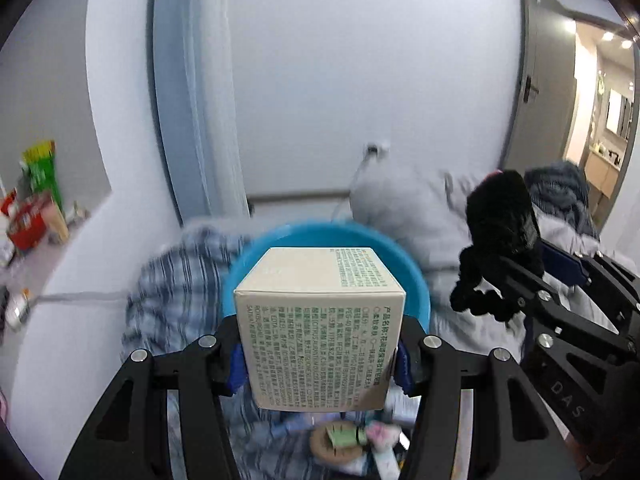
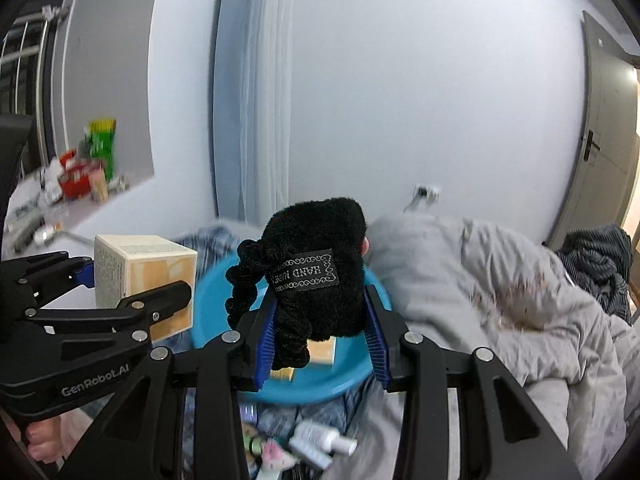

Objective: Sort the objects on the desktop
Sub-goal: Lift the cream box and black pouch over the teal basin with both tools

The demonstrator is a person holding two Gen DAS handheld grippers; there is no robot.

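My left gripper [image 1: 320, 354] clamps a cream box [image 1: 320, 328]; my right gripper [image 2: 322, 340] pinches a black fuzzy pouch [image 2: 316, 276]. Both hang above the blue basin [image 2: 344, 376] ahead.

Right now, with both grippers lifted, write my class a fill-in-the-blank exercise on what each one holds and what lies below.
1. The left gripper grips a beige ____ printed with green text.
2. The right gripper grips a fluffy black pouch whose label reads "____ MADE".
3. Beneath both sits a round basin coloured ____.

Missing words: box; HAND; blue
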